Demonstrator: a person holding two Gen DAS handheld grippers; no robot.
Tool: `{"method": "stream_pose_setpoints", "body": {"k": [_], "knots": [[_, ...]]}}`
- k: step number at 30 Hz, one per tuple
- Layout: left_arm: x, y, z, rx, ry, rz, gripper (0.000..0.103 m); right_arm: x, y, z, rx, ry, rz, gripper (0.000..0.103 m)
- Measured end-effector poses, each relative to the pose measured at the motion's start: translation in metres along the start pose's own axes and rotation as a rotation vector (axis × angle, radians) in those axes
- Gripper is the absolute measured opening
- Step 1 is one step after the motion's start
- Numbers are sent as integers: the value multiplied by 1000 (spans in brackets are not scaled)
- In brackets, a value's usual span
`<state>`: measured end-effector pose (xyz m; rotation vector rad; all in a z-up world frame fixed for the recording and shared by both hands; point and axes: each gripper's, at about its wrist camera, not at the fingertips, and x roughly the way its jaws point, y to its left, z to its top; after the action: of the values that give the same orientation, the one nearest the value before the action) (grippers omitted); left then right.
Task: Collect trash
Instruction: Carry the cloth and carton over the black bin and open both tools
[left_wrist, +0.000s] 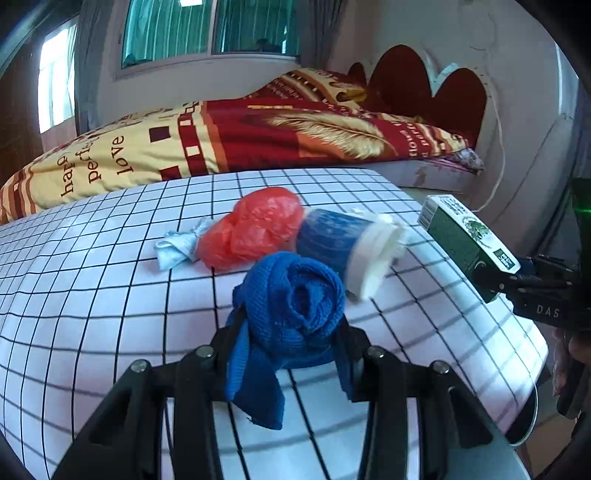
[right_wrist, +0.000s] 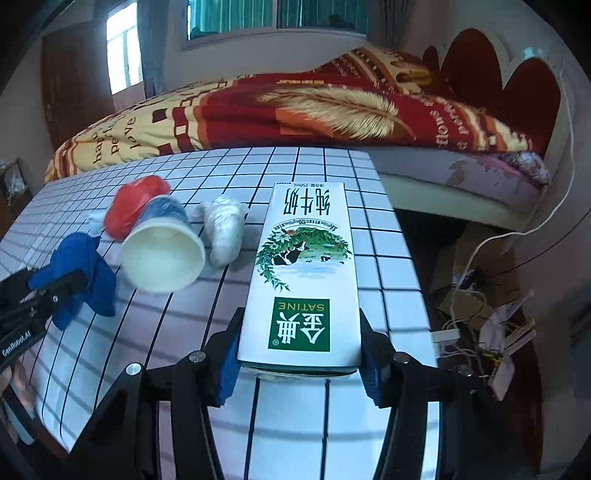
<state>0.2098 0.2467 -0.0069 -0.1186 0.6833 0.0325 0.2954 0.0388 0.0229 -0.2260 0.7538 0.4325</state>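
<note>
My left gripper (left_wrist: 291, 343) is shut on a rolled blue cloth (left_wrist: 291, 306) and holds it just above the checked table (left_wrist: 92, 295). My right gripper (right_wrist: 299, 354) is shut on a green and white milk carton (right_wrist: 303, 273), held over the table's right side; the carton also shows in the left wrist view (left_wrist: 469, 240). A blue paper cup (left_wrist: 347, 243) lies on its side on the table, mouth toward me (right_wrist: 162, 254). A red plastic bag (left_wrist: 255, 229), a crumpled pale wrapper (left_wrist: 181, 245) and a clear plastic wad (right_wrist: 223, 229) lie beside it.
A bed with a red and yellow quilt (left_wrist: 221, 136) stands behind the table. Cardboard, cables and clutter (right_wrist: 480, 306) lie on the floor to the table's right. The table's right edge (right_wrist: 413, 258) is close to the carton.
</note>
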Motion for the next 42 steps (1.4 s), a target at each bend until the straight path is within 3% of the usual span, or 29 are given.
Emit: {"method": "stream_pose_setpoints", "body": {"k": [14, 26, 42], "knots": [[-54, -55, -32, 83, -54, -56, 42, -94, -7, -65, -9, -95, -41, 56], [-71, -111, -45, 150, -72, -124, 42, -130, -39, -103, 51, -116, -61, 56], [-74, -187, -49, 250, -65, -260, 42, -165, -100, -149, 155, -109, -161, 56]]}}
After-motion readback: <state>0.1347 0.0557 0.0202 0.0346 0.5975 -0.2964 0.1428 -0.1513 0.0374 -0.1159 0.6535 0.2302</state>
